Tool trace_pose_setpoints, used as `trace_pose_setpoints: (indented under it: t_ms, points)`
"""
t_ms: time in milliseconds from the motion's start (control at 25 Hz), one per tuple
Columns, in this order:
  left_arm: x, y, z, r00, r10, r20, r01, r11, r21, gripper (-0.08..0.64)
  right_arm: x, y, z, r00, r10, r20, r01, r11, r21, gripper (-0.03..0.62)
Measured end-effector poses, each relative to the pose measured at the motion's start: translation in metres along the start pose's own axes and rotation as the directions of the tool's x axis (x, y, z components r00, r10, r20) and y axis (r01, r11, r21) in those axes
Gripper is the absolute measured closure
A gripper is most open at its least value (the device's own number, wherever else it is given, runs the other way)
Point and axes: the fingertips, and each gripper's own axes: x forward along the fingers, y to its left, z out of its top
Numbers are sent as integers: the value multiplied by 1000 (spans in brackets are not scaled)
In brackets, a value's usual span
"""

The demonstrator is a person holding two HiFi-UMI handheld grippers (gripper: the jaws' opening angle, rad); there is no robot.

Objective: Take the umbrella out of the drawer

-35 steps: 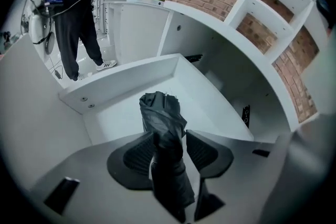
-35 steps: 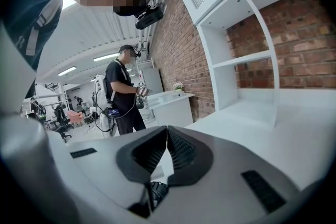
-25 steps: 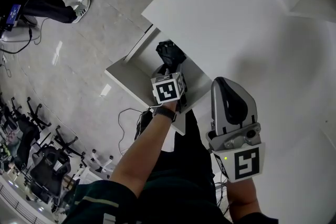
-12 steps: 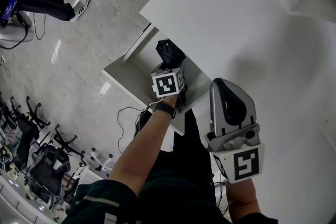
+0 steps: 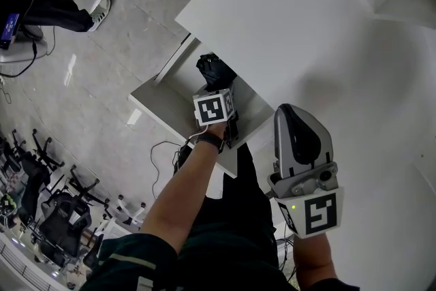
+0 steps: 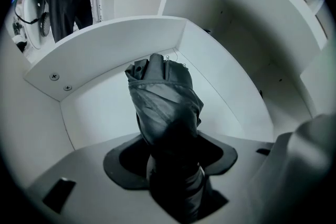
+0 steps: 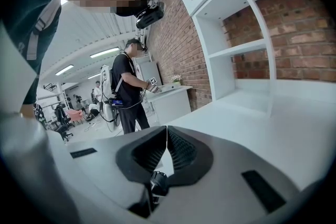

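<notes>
Jaws of the left gripper [image 6: 170, 150] have just been closing, and the umbrella [image 6: 164, 97] stands between them. Its dark folded fabric fills the gap and meets the black pads [image 6: 123, 159] on both sides, so the grasp is on the umbrella. In the head view this gripper [image 5: 219, 88] points steeply down into the open drawer [image 5: 158, 108] with its marker cube uppermost, and a dark band [image 5: 210, 142] circles the wrist behind it.

The umbrella [image 5: 212, 69] is inside the drawer, a bunched black bundle close under the edge of the white surface [image 5: 306, 24] from which the drawer is pulled out. Seen along the left jaws, its far end points toward the corner where two of the drawer's white walls [image 6: 105, 55] meet. Whether it rests on the drawer's bottom cannot be told.

The right gripper [image 7: 167, 132] has its jaws clenched tip to tip with nothing between them. In the head view it [image 5: 294, 112] is held over the near edge of the surface, beside the drawer and apart from the umbrella.

A person [image 7: 128, 86] in dark clothes stands on the grey floor [image 5: 102, 65] beyond the drawer. White shelves [image 7: 236, 34] stand against a brick wall [image 7: 178, 44] at the far side of the surface. Office chairs [image 5: 54, 215] crowd the floor's far corner.
</notes>
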Motion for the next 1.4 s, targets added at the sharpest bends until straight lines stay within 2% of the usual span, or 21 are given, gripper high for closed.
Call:
trace_pose_setpoints:
  t_ms: [160,440,560,800,1120,1400]
  points:
    - [-3,0,1,1000,-3,10,3,1000,-24,325,-2,0,0,1000,-10,1,10,1000,7,588]
    - [-22,-3,6,998,-43,46,46,995,-86,330,-9,6,8,999,-23,25,23,1000,0,588]
    - [-28,-3,10,995,-69,69,76,992,-106,330,-8,7,11,998,-22,60,24,999,-33,588]
    - [-73,-4,25,985,-101,142,118,986,-120,330,-24,28,32,994,-20,108,28,997,-70,588]
    - [-125,-8,46,961,-161,225,189,976,-109,330,-45,50,53,987,-40,157,50,997,-60,588]
    - [-172,-23,59,933,-225,281,238,971,-13,328,-64,54,63,977,-80,198,87,996,-27,588]
